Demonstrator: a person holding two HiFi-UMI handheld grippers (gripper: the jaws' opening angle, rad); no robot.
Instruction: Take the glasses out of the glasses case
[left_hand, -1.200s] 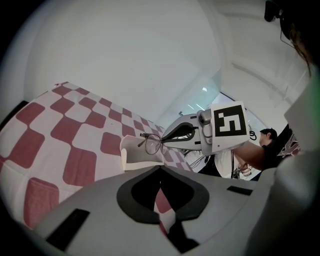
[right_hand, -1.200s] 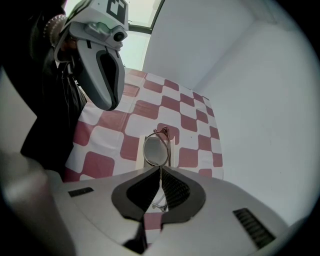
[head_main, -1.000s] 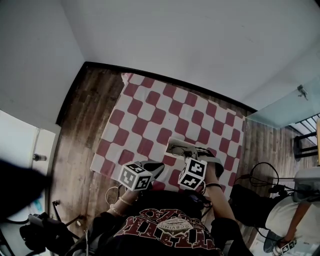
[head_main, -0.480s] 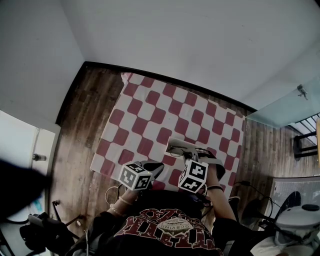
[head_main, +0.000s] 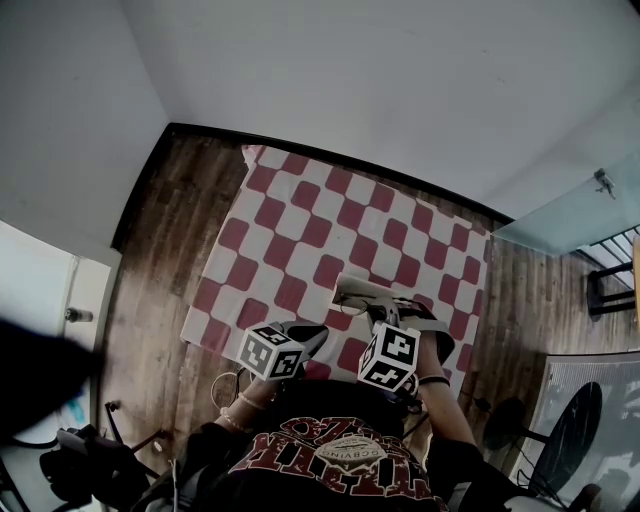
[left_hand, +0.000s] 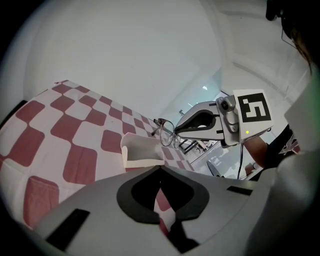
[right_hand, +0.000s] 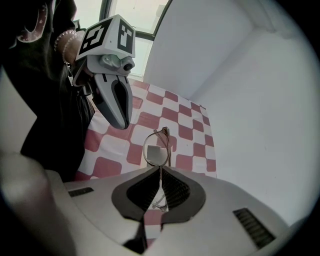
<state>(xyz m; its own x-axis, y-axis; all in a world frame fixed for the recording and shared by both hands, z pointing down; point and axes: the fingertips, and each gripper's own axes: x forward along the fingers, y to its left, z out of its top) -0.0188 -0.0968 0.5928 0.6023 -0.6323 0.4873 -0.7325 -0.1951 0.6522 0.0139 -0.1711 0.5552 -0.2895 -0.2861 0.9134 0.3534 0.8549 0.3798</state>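
An open white glasses case (head_main: 350, 289) lies on the red-and-white checked cloth (head_main: 300, 230); in the left gripper view the case (left_hand: 139, 151) looks empty. Thin wire-framed glasses (right_hand: 157, 153) stand upright in my right gripper (right_hand: 160, 168), which is shut on them. In the left gripper view the glasses (left_hand: 167, 131) hang at the tip of the right gripper (left_hand: 176, 131), just above and beside the case. My left gripper (left_hand: 160, 169) is shut with nothing in it, near the table's front edge (head_main: 316, 334), a little short of the case.
The checked cloth covers a small table on a wooden floor (head_main: 150, 260), with a white wall (head_main: 400, 80) behind. A round dark table or stool (head_main: 570, 425) stands at the lower right. The person's torso is close against the table's front edge.
My right gripper has drawn back slightly toward the person with the glasses in it. A person at the lower right has left the view. The left gripper has stayed still.
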